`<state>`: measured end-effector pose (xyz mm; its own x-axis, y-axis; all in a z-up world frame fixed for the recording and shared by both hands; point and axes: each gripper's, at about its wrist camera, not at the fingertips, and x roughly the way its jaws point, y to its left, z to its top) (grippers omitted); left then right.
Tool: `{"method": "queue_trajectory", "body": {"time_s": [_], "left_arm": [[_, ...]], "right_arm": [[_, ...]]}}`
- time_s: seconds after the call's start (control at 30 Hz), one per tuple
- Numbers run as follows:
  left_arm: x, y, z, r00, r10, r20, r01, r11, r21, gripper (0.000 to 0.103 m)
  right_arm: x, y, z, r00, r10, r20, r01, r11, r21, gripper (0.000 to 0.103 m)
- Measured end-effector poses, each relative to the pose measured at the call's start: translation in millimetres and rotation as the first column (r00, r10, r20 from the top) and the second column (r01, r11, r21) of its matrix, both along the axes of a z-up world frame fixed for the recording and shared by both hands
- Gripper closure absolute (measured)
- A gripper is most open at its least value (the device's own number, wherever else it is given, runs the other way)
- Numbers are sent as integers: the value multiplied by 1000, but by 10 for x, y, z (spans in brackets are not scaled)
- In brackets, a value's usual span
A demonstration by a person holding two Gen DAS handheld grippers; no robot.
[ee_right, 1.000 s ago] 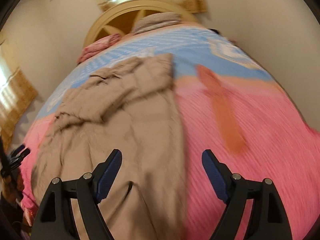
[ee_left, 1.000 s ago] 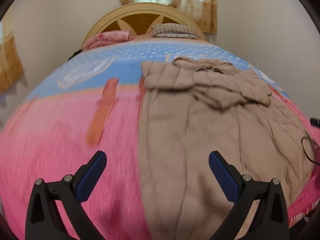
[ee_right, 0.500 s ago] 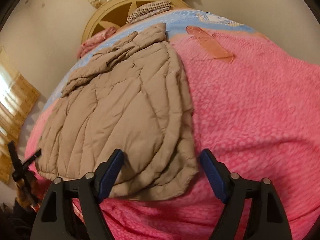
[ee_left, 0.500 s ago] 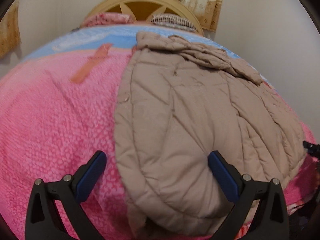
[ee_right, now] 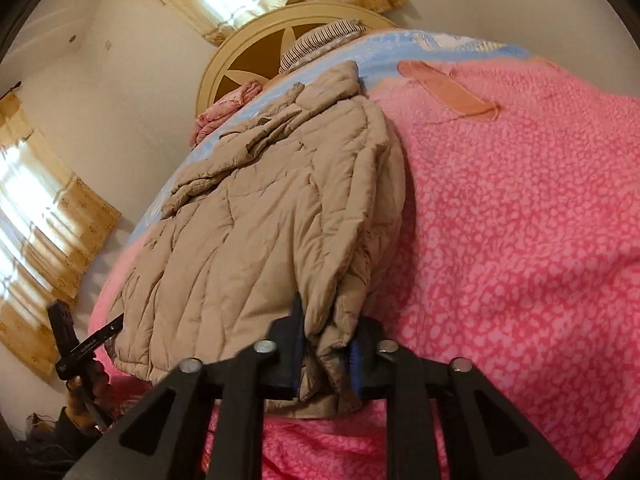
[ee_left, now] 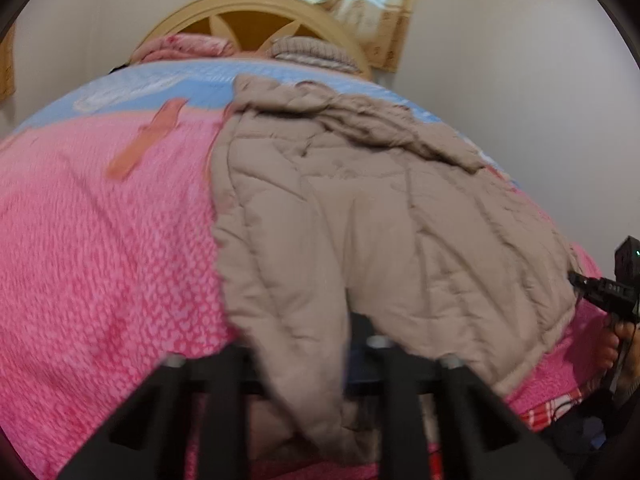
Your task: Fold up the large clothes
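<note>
Both grippers are pointing downward and closing — the left gripper (ee_left: 308, 360) and right gripper (ee_right: 326, 356) are each pinching fabric (padded, beige) between their jaws.

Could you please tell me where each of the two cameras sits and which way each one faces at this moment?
Left wrist: sits on the left gripper, looking along its fingers and down the bed towards the headboard; its fingers pinch the quilted jacket, and the person's other hand shows at the right edge.
Right wrist: sits on the right gripper, facing the same headboard, tilted; its fingers clamp the jacket's near hem.
Shared: jacket, pink blanket, headboard, curtained window.
</note>
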<state>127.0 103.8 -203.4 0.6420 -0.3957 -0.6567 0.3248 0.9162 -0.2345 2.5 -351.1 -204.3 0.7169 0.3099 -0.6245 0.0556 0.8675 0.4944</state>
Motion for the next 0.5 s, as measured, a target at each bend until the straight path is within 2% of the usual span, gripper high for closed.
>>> {"method": "queue_trajectory", "body": {"time_s": [0.17, 0.3, 0.5], "left_arm": [[-274, 122, 467, 993, -51, 102, 62, 993, -104, 93], [-544, 155, 849, 979, -93, 181, 118, 984, -131, 93], [-712, 368, 1357, 964, -86, 253, 143, 966, -217, 93]], "right_arm": [[-235, -52, 417, 994, 3, 111, -6, 1000, 27, 96], [-402, -106, 768, 983, -2, 185, -7, 999, 46, 97], [-692, -159, 1394, 941, -17, 337, -14, 996, 89, 97]]}}
